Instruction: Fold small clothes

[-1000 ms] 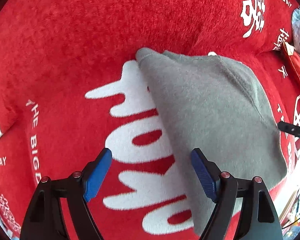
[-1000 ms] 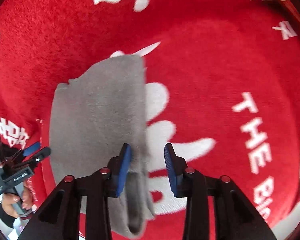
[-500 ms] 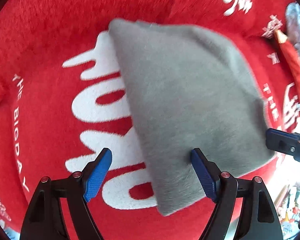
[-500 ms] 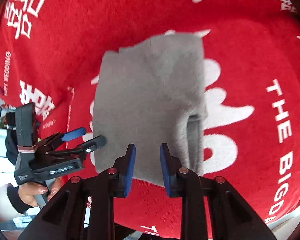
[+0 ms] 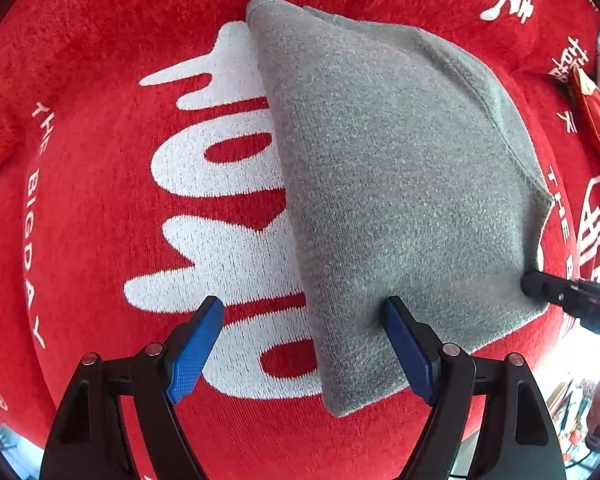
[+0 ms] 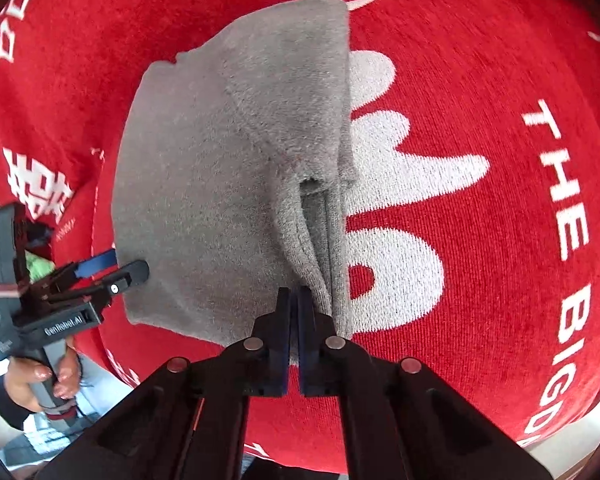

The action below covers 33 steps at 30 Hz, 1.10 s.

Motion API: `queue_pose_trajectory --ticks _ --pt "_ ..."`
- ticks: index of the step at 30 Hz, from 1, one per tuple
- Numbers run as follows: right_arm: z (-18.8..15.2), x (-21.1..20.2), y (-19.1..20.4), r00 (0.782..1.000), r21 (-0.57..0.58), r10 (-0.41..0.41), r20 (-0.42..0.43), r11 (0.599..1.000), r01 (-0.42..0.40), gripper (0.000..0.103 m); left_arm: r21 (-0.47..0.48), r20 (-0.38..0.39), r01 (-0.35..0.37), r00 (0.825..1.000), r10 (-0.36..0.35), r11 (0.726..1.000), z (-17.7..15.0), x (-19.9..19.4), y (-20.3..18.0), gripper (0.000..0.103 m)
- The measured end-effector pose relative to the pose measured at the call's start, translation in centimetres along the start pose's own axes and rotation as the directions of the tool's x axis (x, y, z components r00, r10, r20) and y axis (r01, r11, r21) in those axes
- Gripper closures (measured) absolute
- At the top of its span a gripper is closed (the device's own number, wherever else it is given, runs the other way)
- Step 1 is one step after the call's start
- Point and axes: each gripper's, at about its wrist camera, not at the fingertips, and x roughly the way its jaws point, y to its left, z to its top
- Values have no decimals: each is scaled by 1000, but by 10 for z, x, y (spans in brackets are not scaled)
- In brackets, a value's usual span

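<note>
My right gripper [image 6: 294, 300] had just pinched shut on the near hem of the grey garment [image 6: 228, 152] lying on the red blanket [image 6: 480, 80]; my left gripper [image 5: 304, 344] stood wide astride its edge, needing both layers before lifting

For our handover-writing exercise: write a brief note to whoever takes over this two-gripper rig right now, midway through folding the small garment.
Left gripper: open, holding nothing, straddling one side edge of the grey fleecy garment.
Right gripper: jaws have just closed; it is shut at the garment's near hem, and whether it pinches cloth is unclear.
Garment: lies on the red plush blanket with white lettering, apparently folded over once already.
Left to do: probably another fold, then tidying.
</note>
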Motion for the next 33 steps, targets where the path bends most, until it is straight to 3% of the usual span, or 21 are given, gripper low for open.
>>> queue_pose_trajectory --ticks 11,17,20,24,33 --pt "3 -5 -9 999 21 41 -29 999 -40 102 -86 -8 -60 998 59 994 -25 -18 -9 21" --pt "6 -10 -13 999 28 39 -5 999 -39 102 -110 -10 -77 997 77 991 -35 -24 -13 21" --pt "8 -18 -20 1000 64 4 22 998 -5 100 -123 -12 -76 997 75 989 -29 -31 -10 21" --pt "14 -30 -36 997 138 43 62 989 -51 97 -113 -7 -76 997 76 991 -25 -33 -16 21" --pt "26 -38 -48 991 186 96 93 976 -112 97 -91 10 -51 999 52 995 -8 -42 -26 21"
